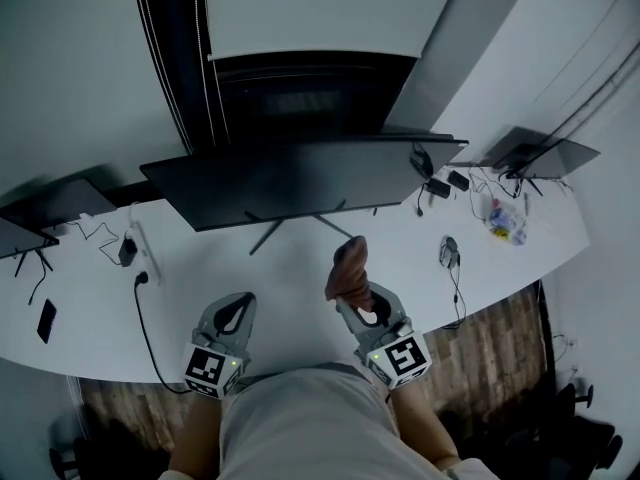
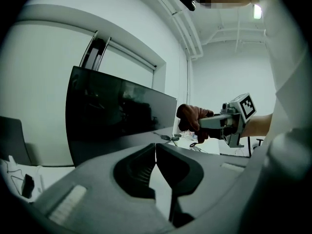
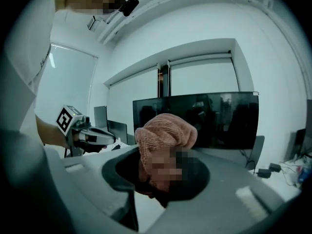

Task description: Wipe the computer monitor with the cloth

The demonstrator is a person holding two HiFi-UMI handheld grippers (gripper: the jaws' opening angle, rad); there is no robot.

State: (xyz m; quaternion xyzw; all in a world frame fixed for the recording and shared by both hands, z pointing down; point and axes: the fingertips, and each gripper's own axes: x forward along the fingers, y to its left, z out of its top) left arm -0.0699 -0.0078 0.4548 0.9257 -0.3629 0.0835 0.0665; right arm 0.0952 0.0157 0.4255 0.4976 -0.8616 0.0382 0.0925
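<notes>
A wide dark monitor [image 1: 300, 176] stands on the white desk [image 1: 300, 278], with its screen unlit; it also fills the left gripper view [image 2: 117, 113] and the right gripper view [image 3: 204, 118]. My right gripper [image 1: 352, 280] is shut on a pinkish-brown cloth [image 1: 349, 268], bunched and sticking up out of the jaws [image 3: 163, 145]. It hovers over the desk a short way in front of the monitor's stand. My left gripper [image 1: 236, 313] is shut with nothing in it, held low at the desk's near edge [image 2: 155, 152].
Another monitor [image 1: 545, 153] stands at the far right, a dark screen [image 1: 45, 208] at the far left. Cables and adapters [image 1: 440, 183] lie behind the main monitor. A phone [image 1: 45, 320], a plug with cord [image 1: 140, 283] and a mouse [image 1: 450, 251] are on the desk.
</notes>
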